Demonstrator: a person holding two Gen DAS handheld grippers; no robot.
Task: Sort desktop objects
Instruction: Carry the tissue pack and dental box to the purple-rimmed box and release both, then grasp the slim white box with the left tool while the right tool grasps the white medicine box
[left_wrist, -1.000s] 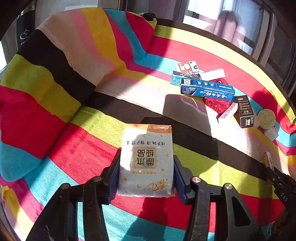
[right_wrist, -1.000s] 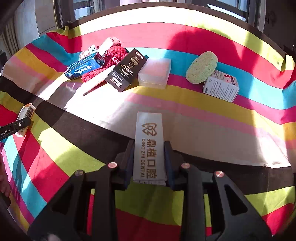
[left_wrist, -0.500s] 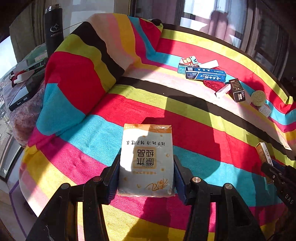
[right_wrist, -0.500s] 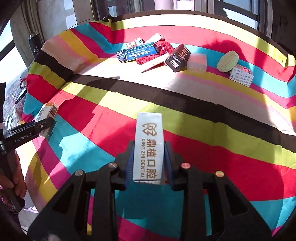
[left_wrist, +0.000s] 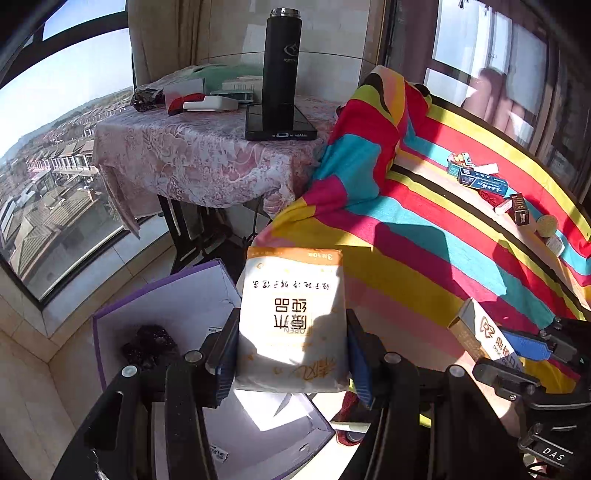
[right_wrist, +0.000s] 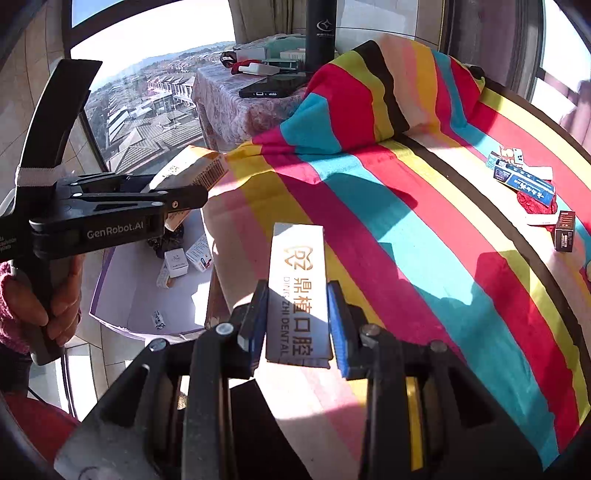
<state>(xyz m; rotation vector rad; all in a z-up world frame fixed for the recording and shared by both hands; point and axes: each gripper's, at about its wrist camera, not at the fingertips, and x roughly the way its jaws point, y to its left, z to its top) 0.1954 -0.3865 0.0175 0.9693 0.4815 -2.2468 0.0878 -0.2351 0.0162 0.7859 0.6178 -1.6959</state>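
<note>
A: Nearest first: the left tool (left_wrist: 293, 349) was clamped on the tissue pack (left_wrist: 291, 321), blue pads pressed into both sides. It hung right over the purple-edged box (left_wrist: 155, 306) on the floor, at six o'clock in the left view.

B: And the right tool (right_wrist: 297, 325) had its jaws closed on the dental box (right_wrist: 297, 291), upright between the pads. That one sat above the table's near edge, not over the box.

A: So to do the drop well, I reckoned the left wanted to come low over the box's bare white floor before letting go, since a soft pack could catch the rim.

B: Agreed. There were small cartons (right_wrist: 184, 260) and a dark lump (left_wrist: 151, 347) inside already, so the open patch was the target.

A: Edges, then. The striped cloth (left_wrist: 424, 236) hung off the table at three o'clock, close beside the box wall.

B: Room was tight; the two tools sat near each other, so one at a time looked wise.

A: Farther out, at twelve, a side table with a black flask (left_wrist: 282, 62) and phone (left_wrist: 280, 123). Well apart.

B: At two o'clock, the remaining boxes (left_wrist: 480, 181) lay unsorted.
</note>
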